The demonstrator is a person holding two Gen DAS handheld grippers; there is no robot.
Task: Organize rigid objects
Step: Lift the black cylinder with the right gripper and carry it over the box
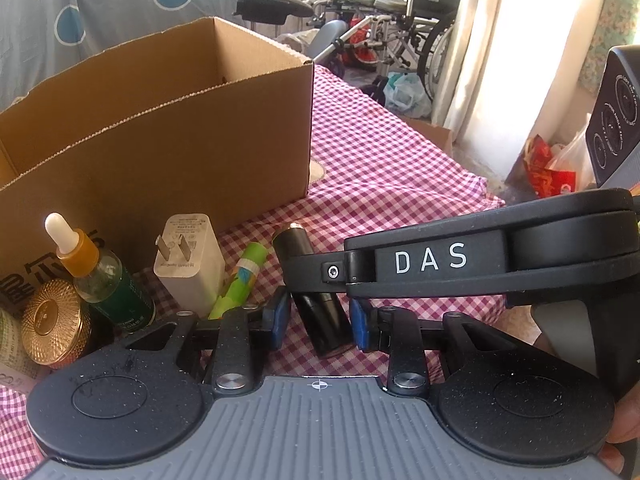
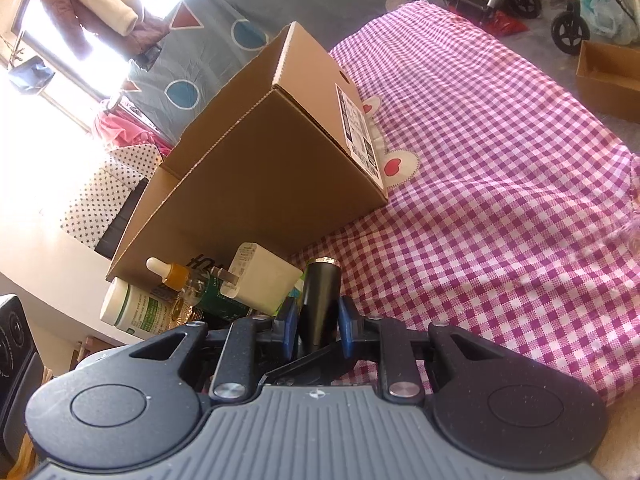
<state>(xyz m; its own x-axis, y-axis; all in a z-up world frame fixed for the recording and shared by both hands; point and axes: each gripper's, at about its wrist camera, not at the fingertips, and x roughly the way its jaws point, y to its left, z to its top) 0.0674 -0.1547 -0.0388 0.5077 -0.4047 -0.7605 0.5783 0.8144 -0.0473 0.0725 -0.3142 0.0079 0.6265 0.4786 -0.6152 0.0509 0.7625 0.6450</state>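
Note:
A black tube with a gold tip (image 1: 316,300) lies on the checked cloth between my left gripper's (image 1: 318,322) blue pads, which stand open around it. My right gripper (image 2: 318,322) has its pads close on either side of the same black tube (image 2: 320,300); its arm crosses the left wrist view (image 1: 432,260). Beside it lie a green stick (image 1: 240,276), a white charger plug (image 1: 190,262), a dropper bottle (image 1: 100,276) and a gold jar (image 1: 54,322). The open cardboard box (image 1: 160,120) stands behind them. A white pill bottle (image 2: 136,308) lies at the left.
The pink checked cloth (image 2: 500,200) spreads free to the right of the box (image 2: 260,168). A wheelchair (image 1: 400,20) and bags stand on the floor beyond the bed edge. A second small cardboard box (image 2: 608,76) sits on the floor.

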